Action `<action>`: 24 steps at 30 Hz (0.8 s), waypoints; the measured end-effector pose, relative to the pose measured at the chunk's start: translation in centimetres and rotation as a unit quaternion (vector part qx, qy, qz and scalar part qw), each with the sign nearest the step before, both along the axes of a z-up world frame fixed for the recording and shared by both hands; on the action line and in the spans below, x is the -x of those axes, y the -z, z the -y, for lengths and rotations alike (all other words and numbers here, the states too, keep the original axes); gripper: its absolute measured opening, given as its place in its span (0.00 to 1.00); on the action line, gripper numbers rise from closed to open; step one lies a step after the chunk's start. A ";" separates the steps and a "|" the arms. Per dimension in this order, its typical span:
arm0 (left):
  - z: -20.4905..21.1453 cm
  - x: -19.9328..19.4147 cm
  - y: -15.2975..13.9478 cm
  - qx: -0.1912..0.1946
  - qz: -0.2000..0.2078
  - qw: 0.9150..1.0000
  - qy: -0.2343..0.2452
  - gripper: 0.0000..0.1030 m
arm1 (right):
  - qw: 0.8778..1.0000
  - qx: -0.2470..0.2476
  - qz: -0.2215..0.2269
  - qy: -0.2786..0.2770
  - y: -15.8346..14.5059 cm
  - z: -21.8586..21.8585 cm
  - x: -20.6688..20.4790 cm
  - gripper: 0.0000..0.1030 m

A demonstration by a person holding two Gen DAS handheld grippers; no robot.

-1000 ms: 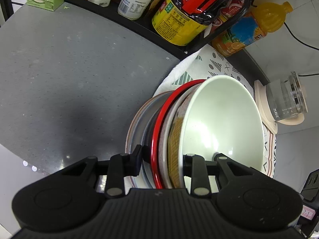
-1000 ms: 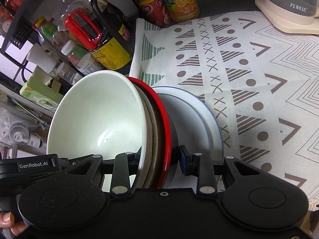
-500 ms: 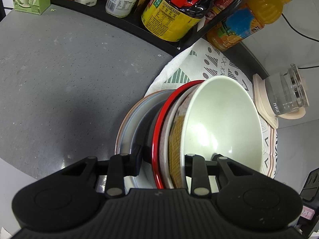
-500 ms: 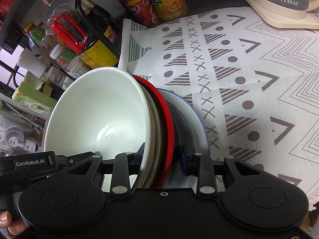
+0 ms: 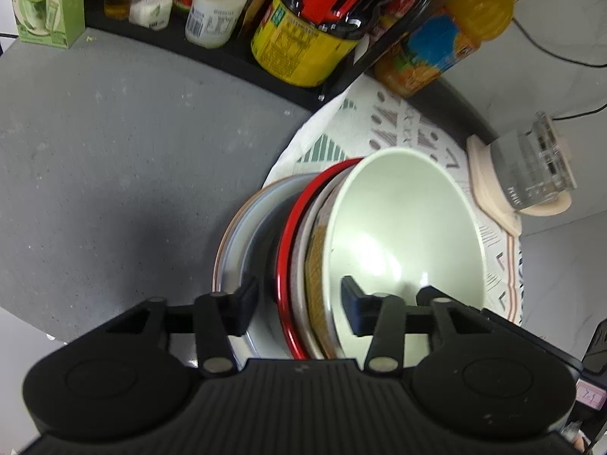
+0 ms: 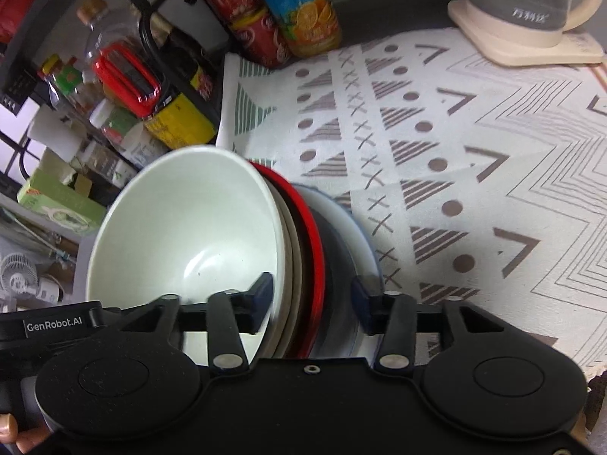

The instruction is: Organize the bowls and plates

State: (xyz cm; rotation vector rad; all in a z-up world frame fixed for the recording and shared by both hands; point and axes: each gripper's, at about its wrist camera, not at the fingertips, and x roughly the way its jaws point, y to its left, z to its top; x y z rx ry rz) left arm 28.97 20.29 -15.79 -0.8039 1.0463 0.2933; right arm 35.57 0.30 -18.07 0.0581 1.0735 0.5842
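A stack of dishes sits between both grippers: a pale green bowl (image 5: 406, 227) (image 6: 189, 223) on top, a beige bowl, a red plate (image 5: 288, 261) (image 6: 315, 242), a dark dish and a grey-blue plate (image 5: 239, 242) (image 6: 353, 227) underneath. My left gripper (image 5: 297, 295) straddles the stack's near rim with its jaws apart, small gaps showing at both pads. My right gripper (image 6: 313, 299) straddles the opposite rim, jaws also apart from the dishes. The stack's base is hidden.
A patterned cloth (image 6: 455, 151) covers the right of the grey counter (image 5: 114, 151). A black rack with bottles and jars (image 5: 303, 30) runs along the back. An orange juice bottle (image 5: 444, 41) and a glass kettle on a cream base (image 6: 531, 11) stand behind.
Both grippers have opened wider and let go of the dish stack. The stack has come down toward the counter and cloth edge.
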 end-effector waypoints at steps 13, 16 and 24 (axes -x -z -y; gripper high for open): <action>0.8 2.4 -2.9 -0.057 0.035 0.998 0.020 0.73 | 0.995 -0.022 0.073 0.059 -2.9 3.3 4.1 0.83; 1.0 2.6 -3.5 -0.065 0.044 0.997 0.025 0.79 | 0.993 -0.018 0.088 0.071 -3.5 4.2 5.1 0.89; 2.7 3.0 -5.6 -0.087 0.069 0.993 0.029 0.81 | 0.983 -0.007 0.142 0.114 -5.3 7.1 7.2 0.98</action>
